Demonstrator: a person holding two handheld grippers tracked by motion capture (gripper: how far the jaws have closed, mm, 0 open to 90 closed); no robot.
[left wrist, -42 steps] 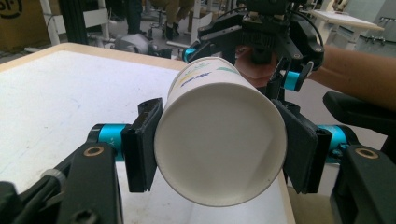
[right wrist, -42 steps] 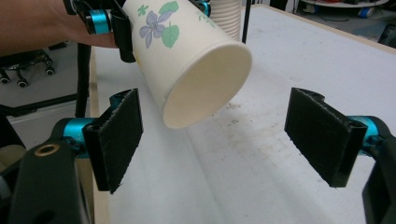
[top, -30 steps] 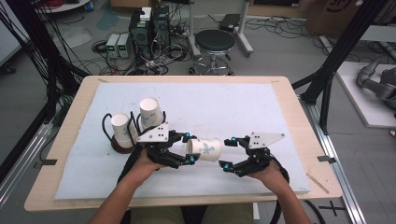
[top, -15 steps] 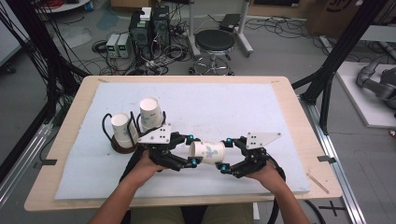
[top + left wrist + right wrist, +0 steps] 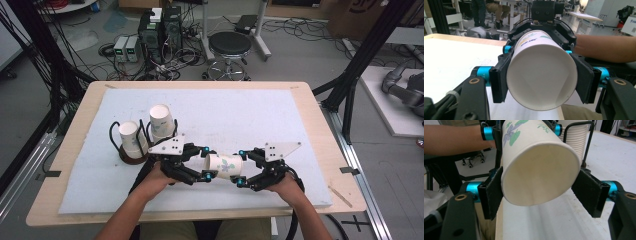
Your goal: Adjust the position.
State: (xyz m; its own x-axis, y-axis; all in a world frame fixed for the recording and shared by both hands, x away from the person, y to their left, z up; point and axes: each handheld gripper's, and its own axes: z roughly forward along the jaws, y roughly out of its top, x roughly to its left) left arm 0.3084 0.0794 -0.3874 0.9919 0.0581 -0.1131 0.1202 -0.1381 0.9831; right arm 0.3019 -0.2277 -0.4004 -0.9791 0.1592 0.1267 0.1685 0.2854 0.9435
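Your table (image 5: 70, 165) is a pale wooden top covered almost edge to edge by a white foam mat (image 5: 240, 115), bare across its far and right parts. At the mat's left stands a dark wire cup holder (image 5: 131, 156) with two stacks of white paper cups (image 5: 161, 120) rising from it. Near the front edge you hold a single paper cup (image 5: 224, 165), printed with green leaves and a purple flower, lying level above the mat between your two hands. Your left claw (image 5: 202, 162) is clamped on the cup's wide end, both black pads pressed against its sides in the left gripper view, where the cup (image 5: 541, 72) shows a round pale face toward the camera. Your right claw (image 5: 239, 167) sits around the cup's other end; its jaws have just been closing, and in the right gripper view the left pad touches the cup (image 5: 536, 170) while the right pad stands just off its wall, so it is not yet gripping. Beyond the table, the grey floor (image 5: 295, 55) carries a black round stool (image 5: 229, 46), computer towers (image 5: 160, 27), small grey boxes and loose tangled cables. Black frame posts (image 5: 367, 55) lean at both sides, and a white platform (image 5: 395, 100) lies on the right.
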